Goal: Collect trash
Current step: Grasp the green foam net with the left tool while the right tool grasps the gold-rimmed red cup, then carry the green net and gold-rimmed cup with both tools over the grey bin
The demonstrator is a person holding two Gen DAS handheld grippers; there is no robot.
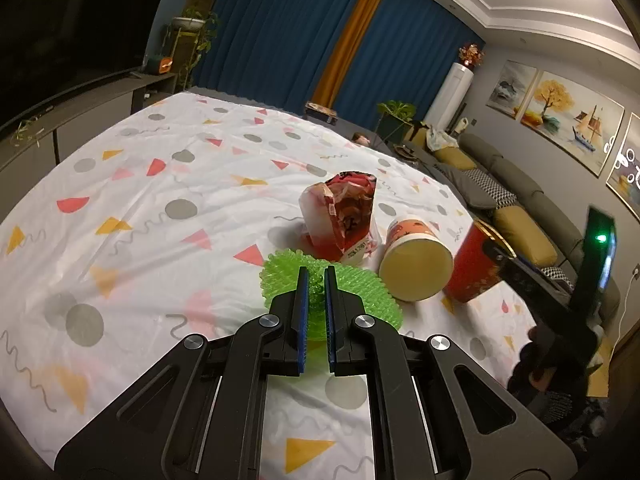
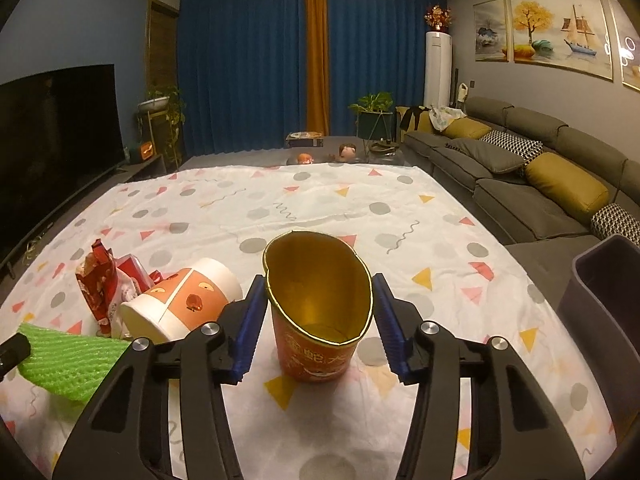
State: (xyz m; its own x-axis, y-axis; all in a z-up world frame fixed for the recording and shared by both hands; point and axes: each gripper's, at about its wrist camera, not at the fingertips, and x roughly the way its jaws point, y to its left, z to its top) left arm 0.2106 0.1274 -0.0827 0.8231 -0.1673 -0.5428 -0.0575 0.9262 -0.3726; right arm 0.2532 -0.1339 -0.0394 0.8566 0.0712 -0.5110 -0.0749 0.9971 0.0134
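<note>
Four pieces of trash lay in our left wrist view, all on the patterned bench point(image 1: 160, 184). Our left gripper point(image 1: 314, 280), low centre, was clamped on the green foam net point(image 1: 360, 300). Above it sat the red snack wrapper point(image 1: 344, 212), with the tipped white cup point(image 1: 416, 264) to its right and the red cup point(image 1: 472, 264) at the right edge.

Through the right wrist view, our right gripper point(image 2: 320, 316) straddled the red cup point(image 2: 320, 328) at frame centre, its blue pads against the dented rim or just shy of it. A grey bin point(image 2: 600, 300) waited at the right edge. Nothing seemed binned yet, we judged.
</note>
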